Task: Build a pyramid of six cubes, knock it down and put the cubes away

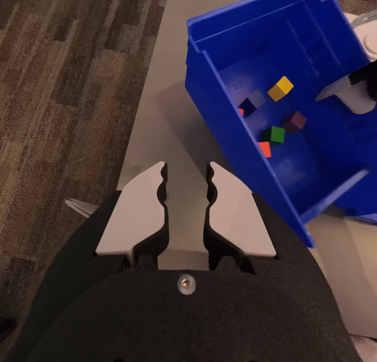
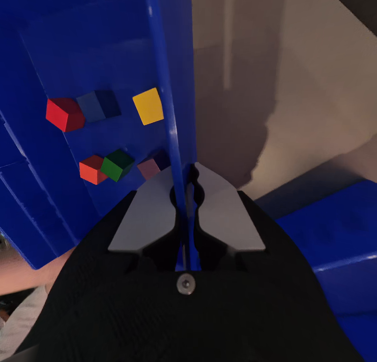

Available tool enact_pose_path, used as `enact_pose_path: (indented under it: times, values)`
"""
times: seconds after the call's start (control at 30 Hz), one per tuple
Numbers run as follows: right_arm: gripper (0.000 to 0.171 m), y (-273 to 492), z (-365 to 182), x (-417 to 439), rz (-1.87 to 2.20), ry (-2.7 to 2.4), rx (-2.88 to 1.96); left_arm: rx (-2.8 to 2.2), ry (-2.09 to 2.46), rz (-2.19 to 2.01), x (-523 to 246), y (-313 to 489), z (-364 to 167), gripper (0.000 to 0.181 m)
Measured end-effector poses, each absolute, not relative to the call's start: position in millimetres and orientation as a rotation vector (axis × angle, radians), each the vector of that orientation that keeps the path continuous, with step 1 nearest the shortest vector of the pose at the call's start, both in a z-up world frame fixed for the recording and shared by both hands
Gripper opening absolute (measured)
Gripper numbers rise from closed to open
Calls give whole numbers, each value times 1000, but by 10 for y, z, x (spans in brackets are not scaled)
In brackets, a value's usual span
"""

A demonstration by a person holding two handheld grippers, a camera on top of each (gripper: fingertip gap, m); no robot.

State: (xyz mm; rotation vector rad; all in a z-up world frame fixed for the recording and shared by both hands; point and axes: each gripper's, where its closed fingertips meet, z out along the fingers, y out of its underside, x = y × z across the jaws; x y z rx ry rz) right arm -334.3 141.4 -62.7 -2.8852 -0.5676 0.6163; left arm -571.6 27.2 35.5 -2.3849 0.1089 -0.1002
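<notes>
The right tool (image 2: 186,180) pinches one wall of the tilted blue plastic bin (image 1: 255,52); the left tool (image 1: 186,168) hangs open and empty near the grey tabletop's (image 1: 173,127) left edge. A slipping pinch would probably dump the small coloured cubes (image 2: 148,106) out.

no writing, number or brand can be read in either view; the blue bin (image 1: 255,46) has faint moulded marks on its floor and ribs on its inner wall, too blurred to tell whether they are letters. a pale object at the top right edge of the left wrist view bears a small grey strip (image 1: 367,18), too small and cut off to make out
</notes>
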Motion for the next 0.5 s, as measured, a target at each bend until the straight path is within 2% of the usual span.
enact_pose_path:
  times: [0.23, 0.3, 0.33, 0.4, 0.5]
  values:
    - [11, 1450, -1114, -3190, 618, -328, -2943, -2414, 199, -133, -5576, 339, 285, 37]
    - [19, 1416, -1155, -3238, 687, -353, -2945, -2417, 209, -128, -5561, 345, 284, 37]
    - [26, 1449, -1090, -3298, 755, -389, -2888, -2416, 216, -128, -5550, 344, 286, 37]
    - [24, 1555, -843, -3304, 825, -379, -2745, -2417, 231, -128, -5529, 335, 288, 37]
    - [34, 1602, -199, -3088, 815, -463, -2490, -2412, 240, -118, -5509, 323, 307, 37]
